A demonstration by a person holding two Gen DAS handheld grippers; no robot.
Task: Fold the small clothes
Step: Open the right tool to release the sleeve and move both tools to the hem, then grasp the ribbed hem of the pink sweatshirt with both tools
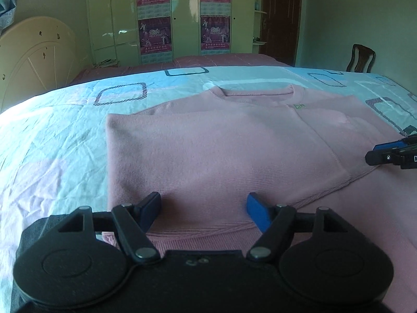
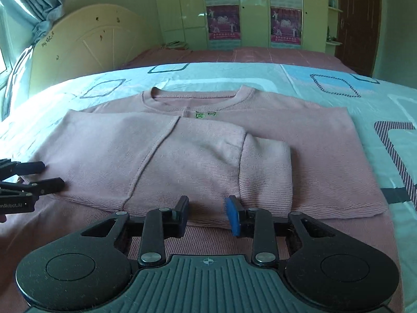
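Note:
A pink sweater point(image 1: 208, 143) lies flat on the bed, neckline at the far side. One side and its sleeve are folded over the body; the ribbed cuff point(image 2: 265, 172) rests near the middle. My left gripper point(image 1: 203, 206) hovers over the near hem with its jaws wide apart and nothing pinched. The right wrist view has it at the left edge, the left gripper point(image 2: 47, 176) beside the folded edge. My right gripper point(image 2: 208, 210) stands at the sweater point(image 2: 182, 156) near the cuff, jaws partly apart, cloth lying under the gap. In the left wrist view the right gripper point(image 1: 383, 156) pokes in from the right.
The bed has a light blue sheet point(image 1: 52, 135) with square outlines and a pink cover point(image 2: 260, 52) further back. A cream headboard point(image 1: 36, 60) stands left, a wardrobe point(image 1: 182, 18) with posters behind, a wooden chair point(image 1: 361, 58) and dark door point(image 1: 281, 13) at the right.

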